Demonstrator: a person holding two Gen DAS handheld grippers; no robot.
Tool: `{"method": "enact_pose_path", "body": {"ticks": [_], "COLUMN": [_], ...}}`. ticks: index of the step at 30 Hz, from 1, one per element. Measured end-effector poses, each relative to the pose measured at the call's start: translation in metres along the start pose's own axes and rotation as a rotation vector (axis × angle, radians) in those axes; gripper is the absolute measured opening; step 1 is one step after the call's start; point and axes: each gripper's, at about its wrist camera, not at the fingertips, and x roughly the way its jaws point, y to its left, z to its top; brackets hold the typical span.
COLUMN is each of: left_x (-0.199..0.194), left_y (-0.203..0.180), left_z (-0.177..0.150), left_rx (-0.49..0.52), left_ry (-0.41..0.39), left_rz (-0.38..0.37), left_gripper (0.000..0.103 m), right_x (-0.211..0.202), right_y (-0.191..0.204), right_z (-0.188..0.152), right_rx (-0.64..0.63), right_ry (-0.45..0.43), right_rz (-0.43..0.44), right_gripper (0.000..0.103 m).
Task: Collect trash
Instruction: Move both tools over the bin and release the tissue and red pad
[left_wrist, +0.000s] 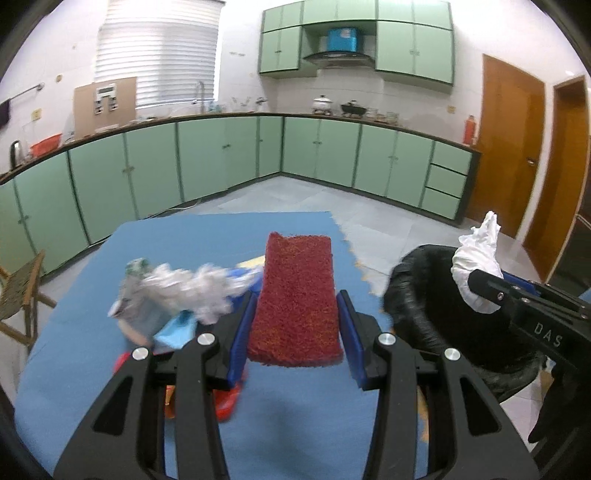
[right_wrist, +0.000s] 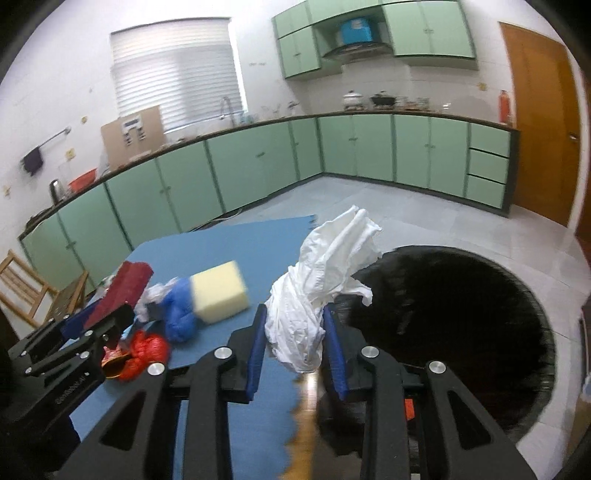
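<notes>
My left gripper (left_wrist: 295, 332) is shut on a dark red scouring pad (left_wrist: 297, 299) and holds it above the blue mat (left_wrist: 74, 332). My right gripper (right_wrist: 297, 343) is shut on a crumpled white cloth (right_wrist: 325, 280) at the mat's right edge, beside the black-lined trash bin (right_wrist: 461, 325). The bin also shows in the left wrist view (left_wrist: 424, 306), with the white cloth (left_wrist: 476, 258) over it. On the mat lie a yellow sponge (right_wrist: 219, 291), a blue wad (right_wrist: 181, 314), a red wrapper (right_wrist: 144, 354) and crinkled white plastic (left_wrist: 184, 288).
Green kitchen cabinets (left_wrist: 221, 162) run along the far walls. A wooden chair (left_wrist: 18, 295) stands left of the mat. Wooden doors (left_wrist: 506, 140) are at the right. Grey tiled floor (right_wrist: 406, 206) lies beyond the bin.
</notes>
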Motion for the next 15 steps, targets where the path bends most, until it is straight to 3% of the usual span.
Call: {"method": "enact_pose_path", "body": {"ticks": [15], "left_x": [0.067], "left_y": [-0.123], "left_z": [0.008], "left_rx": [0.115], "left_ry": [0.032], "left_rz": [-0.17], "left_gripper": [0.042], "right_x": [-0.004], "right_y": [-0.115], "right_z": [-0.007], "right_rx": [0.088], "right_ry": [0.005], "right_rz": [-0.221], "right_gripper": [0.03]}}
